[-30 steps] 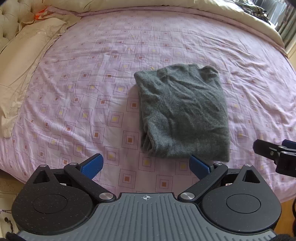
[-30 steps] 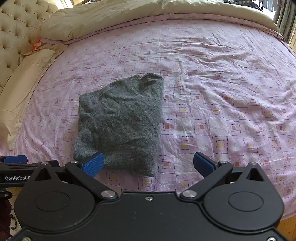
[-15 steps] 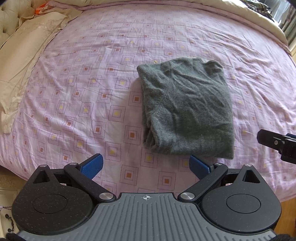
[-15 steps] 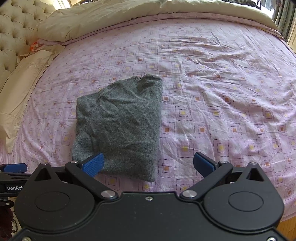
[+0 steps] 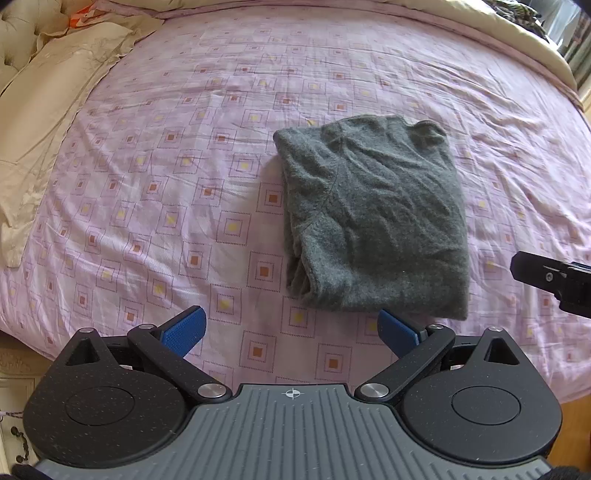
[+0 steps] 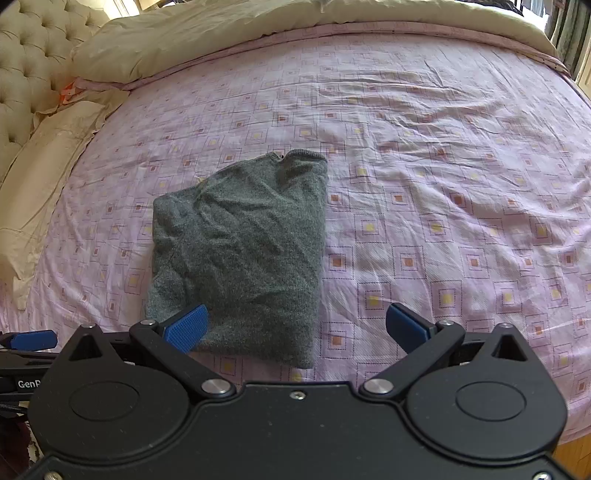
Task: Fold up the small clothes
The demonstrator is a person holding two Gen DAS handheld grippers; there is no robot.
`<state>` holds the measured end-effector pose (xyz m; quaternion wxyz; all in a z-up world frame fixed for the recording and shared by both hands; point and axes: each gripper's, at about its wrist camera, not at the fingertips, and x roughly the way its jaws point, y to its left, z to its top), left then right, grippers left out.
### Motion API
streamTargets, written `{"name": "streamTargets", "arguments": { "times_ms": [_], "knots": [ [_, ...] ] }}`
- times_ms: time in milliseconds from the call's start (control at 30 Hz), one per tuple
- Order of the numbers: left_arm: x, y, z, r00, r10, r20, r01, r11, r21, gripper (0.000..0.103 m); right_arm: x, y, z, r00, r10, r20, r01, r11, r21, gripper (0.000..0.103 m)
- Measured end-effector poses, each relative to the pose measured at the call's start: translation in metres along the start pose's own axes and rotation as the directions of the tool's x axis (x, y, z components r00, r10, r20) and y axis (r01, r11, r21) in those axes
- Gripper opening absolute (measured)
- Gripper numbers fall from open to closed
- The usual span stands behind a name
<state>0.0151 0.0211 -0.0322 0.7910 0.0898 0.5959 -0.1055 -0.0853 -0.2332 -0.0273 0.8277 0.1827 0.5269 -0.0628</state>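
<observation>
Where the pink patterned sheet (image 5: 192, 177) covers the bed, lies a grey sweater (image 5: 373, 218), folded into a rough rectangle, flat and wrinkled on top. In the left wrist view, sits at about one o'clock from the left gripper (image 5: 291, 332), just beyond the blue pads, not touching them. Left fingers (image 5: 183, 329) spread wide, holding nothing, hovering over bare sheet near the bed's near edge. At three o'clock in that view, pokes in a black part of the right gripper (image 5: 550, 277), apart from the sweater.

In the right wrist view, shows the same sweater (image 6: 240, 251) at eleven o'clock from the right gripper (image 6: 297, 325), collar end farthest away, near hem closest. Right fingers (image 6: 406, 325) likewise spread wide and empty; left pad overlaps the sweater's near corner in the picture, though cannot tell whether touching or hovering above. At nine o'clock, low down, peeks a blue tip of the left gripper (image 6: 31, 339).

Beyond, at ten o'clock, a cream pillow (image 6: 48, 162) against a tufted headboard (image 6: 29, 59); at twelve o'clock, a cream duvet (image 6: 258, 33) bunched along the far side of the bed.
</observation>
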Motion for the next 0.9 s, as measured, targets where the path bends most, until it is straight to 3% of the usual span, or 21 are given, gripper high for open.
{"name": "streamTargets", "arguments": {
  "times_ms": [900],
  "knots": [
    [0.0019,0.0001,0.0034,1.000,0.003,-0.002,-0.003,1.000,0.003,0.101,0.0068,-0.0038,0.0036,1.000,0.008,-0.023,-0.008,1.000,0.022,0.102]
  ]
}}
